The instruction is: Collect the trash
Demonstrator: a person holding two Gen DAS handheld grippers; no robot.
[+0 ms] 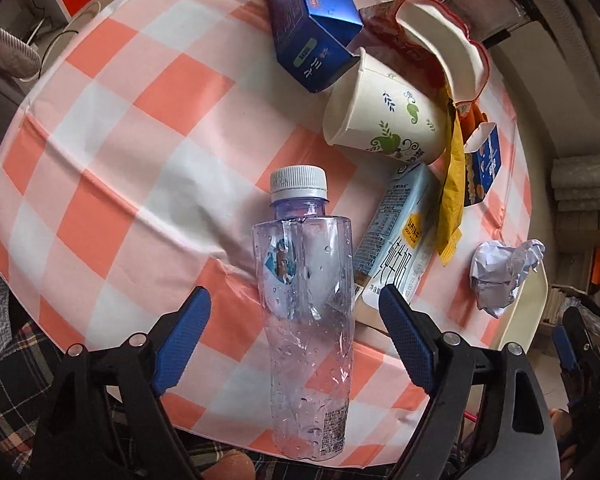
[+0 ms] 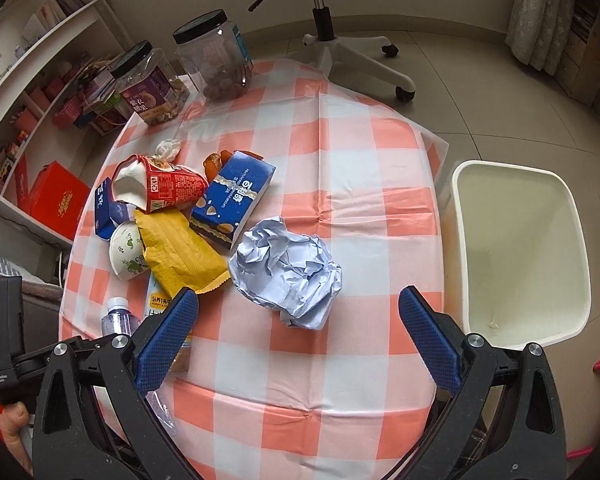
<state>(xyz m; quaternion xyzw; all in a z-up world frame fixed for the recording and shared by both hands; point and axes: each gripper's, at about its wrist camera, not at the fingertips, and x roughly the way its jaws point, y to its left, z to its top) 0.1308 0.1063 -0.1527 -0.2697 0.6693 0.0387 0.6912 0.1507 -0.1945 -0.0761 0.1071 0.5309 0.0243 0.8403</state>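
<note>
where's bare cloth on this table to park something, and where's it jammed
Free: the checked cloth between the crumpled paper and the bin, and beyond the blue biscuit box. Crowded: the cluster of red bag, yellow pouch and paper cup.

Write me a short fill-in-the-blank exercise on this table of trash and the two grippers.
1. The plastic bottle between the open left gripper fingers has a ____ cap.
2. The right gripper is open in front of the crumpled ____.
3. The bin beside the table looks ____.
4. The paper cup lies on its ____.

Missing words: white; paper; empty; side
</note>
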